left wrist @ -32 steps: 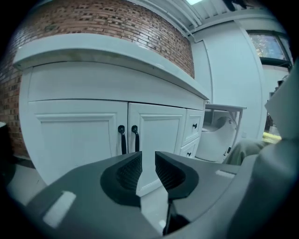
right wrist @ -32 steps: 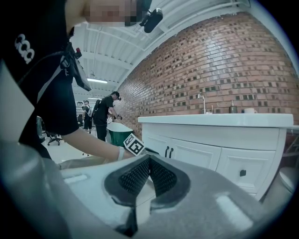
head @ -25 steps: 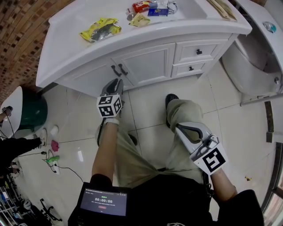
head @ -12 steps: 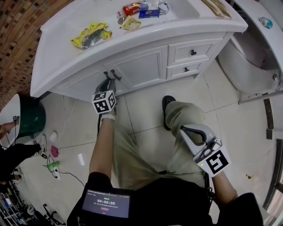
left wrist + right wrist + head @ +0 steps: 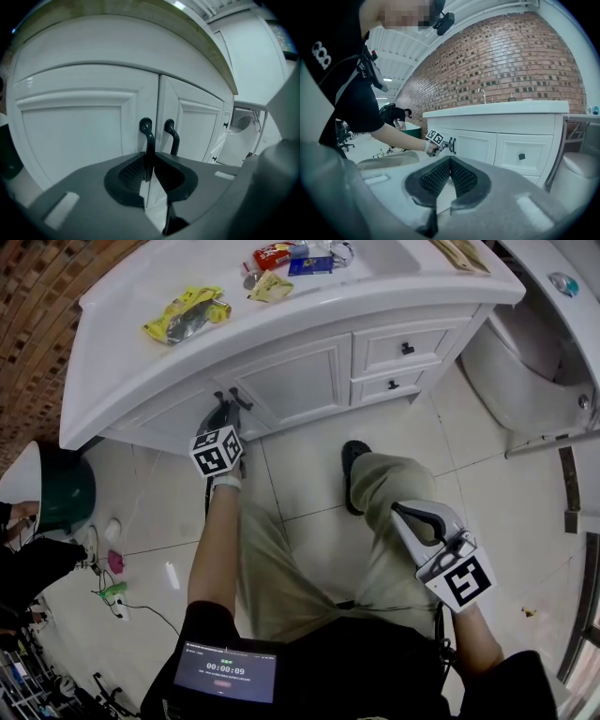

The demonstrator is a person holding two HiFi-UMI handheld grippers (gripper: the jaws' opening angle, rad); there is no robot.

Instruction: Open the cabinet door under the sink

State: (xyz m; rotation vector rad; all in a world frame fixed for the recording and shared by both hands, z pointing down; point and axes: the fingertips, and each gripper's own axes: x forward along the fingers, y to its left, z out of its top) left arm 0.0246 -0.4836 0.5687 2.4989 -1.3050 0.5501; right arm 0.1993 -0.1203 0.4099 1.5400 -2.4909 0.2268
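left gripper view: left tongs (image 5: 149,165) clamp the left handle (image 5: 147,133) of two; right tongs (image 5: 449,161) closed, empty.

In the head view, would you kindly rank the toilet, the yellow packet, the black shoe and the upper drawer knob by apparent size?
1. toilet
2. yellow packet
3. black shoe, partly covered by the trouser leg, so only its visible part counts
4. upper drawer knob

This is a bathroom: a white sink cabinet (image 5: 291,381) with a faucet (image 5: 483,95) stands against a brick wall (image 5: 37,315). It sits beside a toilet (image 5: 520,371) on a tiled floor (image 5: 300,474). Loose cables (image 5: 131,596) on the floor suggest a staged set.
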